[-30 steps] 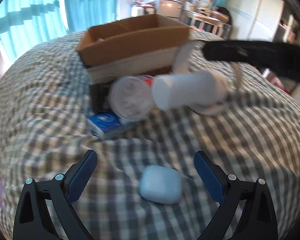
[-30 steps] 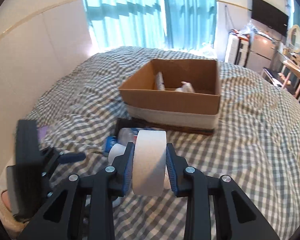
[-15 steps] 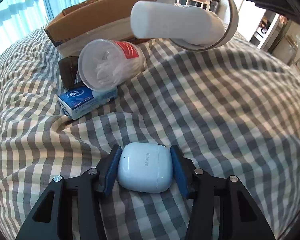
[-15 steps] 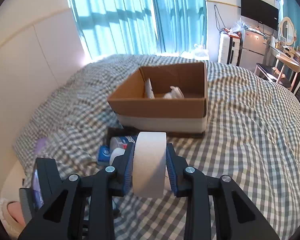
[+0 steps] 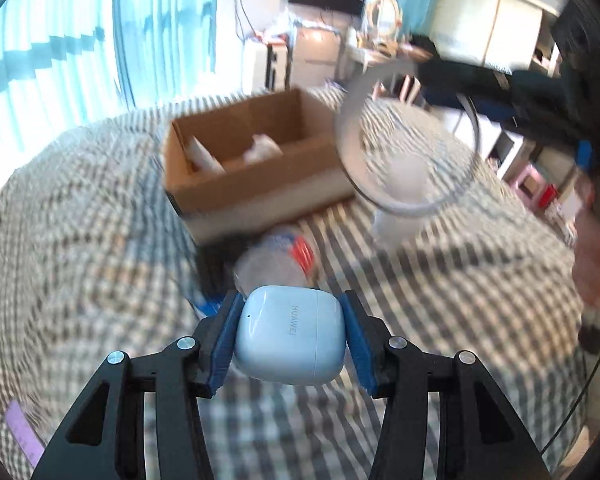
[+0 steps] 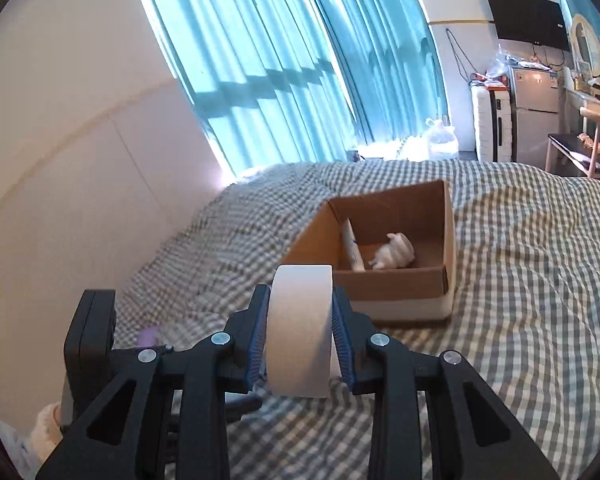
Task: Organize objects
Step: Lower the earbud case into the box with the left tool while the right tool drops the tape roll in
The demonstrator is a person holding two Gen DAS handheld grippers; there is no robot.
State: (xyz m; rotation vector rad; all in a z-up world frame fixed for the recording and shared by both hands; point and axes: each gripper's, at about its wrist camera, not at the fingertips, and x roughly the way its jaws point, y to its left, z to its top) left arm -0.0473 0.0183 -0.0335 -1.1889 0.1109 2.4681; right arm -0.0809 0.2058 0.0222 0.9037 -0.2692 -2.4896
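My left gripper (image 5: 291, 340) is shut on a pale blue earbud case (image 5: 290, 338) and holds it above the checked bedspread, short of the open cardboard box (image 5: 256, 196). My right gripper (image 6: 300, 334) is shut on a white tape roll (image 6: 300, 328), raised above the bed in front of the same box (image 6: 400, 280). In the left wrist view the tape roll (image 5: 404, 160) hangs blurred at the box's right end. The box holds a white crumpled item (image 6: 394, 250) and a flat white item (image 6: 352, 250).
A clear plastic cup with a red label (image 5: 276, 264) lies on the bed in front of the box, beside a partly hidden blue packet (image 5: 206, 306). The left hand's gripper body (image 6: 92, 344) shows left of my right gripper. A wall and curtains stand beyond the bed.
The left gripper closed on the earbud case and lifted it off the bed. The right gripper rose with the tape roll and moved toward the box.
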